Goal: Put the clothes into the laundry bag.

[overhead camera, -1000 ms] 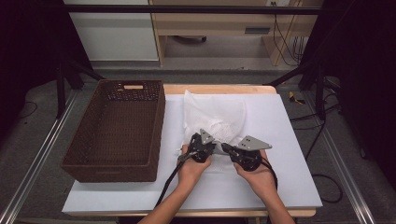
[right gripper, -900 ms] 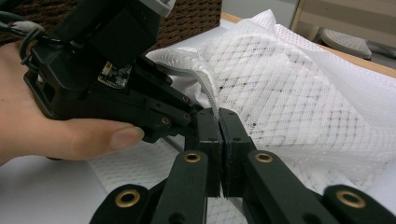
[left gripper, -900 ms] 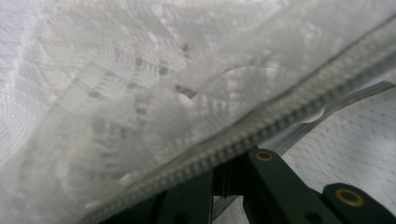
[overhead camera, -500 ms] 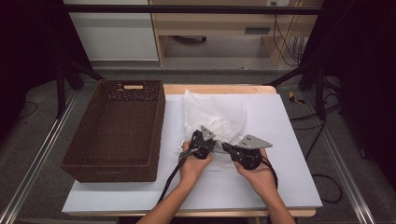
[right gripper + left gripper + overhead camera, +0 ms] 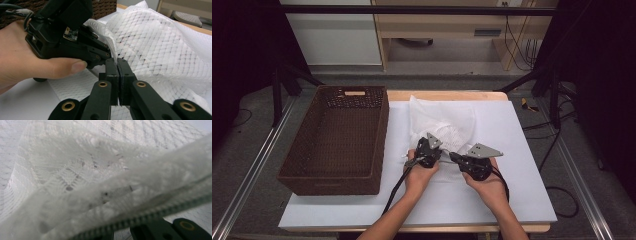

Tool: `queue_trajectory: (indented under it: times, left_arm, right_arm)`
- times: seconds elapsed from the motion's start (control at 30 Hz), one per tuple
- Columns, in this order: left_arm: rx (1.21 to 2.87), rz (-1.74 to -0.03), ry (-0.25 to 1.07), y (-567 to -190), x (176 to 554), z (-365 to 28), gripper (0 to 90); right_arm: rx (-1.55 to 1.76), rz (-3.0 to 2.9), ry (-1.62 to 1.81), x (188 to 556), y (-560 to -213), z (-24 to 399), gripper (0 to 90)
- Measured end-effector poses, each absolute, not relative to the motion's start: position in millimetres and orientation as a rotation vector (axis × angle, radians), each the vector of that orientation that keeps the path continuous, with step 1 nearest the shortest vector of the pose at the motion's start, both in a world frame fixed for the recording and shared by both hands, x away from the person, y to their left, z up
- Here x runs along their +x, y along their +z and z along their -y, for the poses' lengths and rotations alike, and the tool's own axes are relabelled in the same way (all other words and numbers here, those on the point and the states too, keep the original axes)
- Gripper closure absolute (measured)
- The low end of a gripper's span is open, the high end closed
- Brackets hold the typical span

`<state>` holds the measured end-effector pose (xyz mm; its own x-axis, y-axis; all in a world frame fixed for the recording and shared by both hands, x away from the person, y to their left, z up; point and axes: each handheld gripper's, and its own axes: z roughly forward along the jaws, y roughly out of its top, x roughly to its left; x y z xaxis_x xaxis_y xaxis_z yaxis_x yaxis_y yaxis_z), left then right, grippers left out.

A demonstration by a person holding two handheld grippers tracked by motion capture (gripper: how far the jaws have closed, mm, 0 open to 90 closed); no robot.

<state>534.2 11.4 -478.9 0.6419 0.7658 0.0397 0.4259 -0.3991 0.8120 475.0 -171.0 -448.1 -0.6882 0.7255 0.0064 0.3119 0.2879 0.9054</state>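
White mesh cloth on the table is pinched by both closed grippers, left and right, beside the basket.

Brown wicker basket; white table

The high view looks forward and down on the whole white surface. The left gripper view sits pressed against the white mesh fabric. The right gripper view looks along its fingers at close range; all three share that fabric.
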Motion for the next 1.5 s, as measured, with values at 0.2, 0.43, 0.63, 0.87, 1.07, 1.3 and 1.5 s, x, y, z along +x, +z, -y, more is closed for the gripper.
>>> queue_trajectory:
  times: [0.2,0.43,0.63,0.87,1.07,1.3,1.5]
  left_arm:
    - [2.039,-0.935,0.542,-479.2,538.0,-11.3,90.0]
    - [2.032,-0.946,0.547,-479.4,541.4,-10.5,90.0]
    - [2.017,-0.955,0.546,-480.6,543.2,-11.4,90.0]
    - [2.014,-0.954,0.540,-478.8,541.9,-13.3,90.0]
    - [2.006,-0.958,0.537,-478.6,541.2,-12.8,90.0]
    - [2.002,-0.956,0.534,-477.9,540.2,-13.6,90.0]
    - [2.002,-0.953,0.526,-478.5,537.2,-15.4,90.0]
  right_arm:
    - [0.937,-2.155,1.377,476.1,-448.7,171.2,89.0]
    - [0.941,-2.157,1.374,477.7,-449.9,171.0,89.0]
    - [0.942,-2.157,1.374,478.2,-450.2,170.9,89.0]
    - [0.944,-2.161,1.368,478.9,-451.1,170.0,89.0]
    - [0.949,-2.163,1.362,479.2,-451.9,170.3,88.9]
    - [0.950,-2.163,1.360,479.6,-452.2,170.6,88.9]
    - [0.952,-2.165,1.360,479.9,-452.7,170.3,88.9]
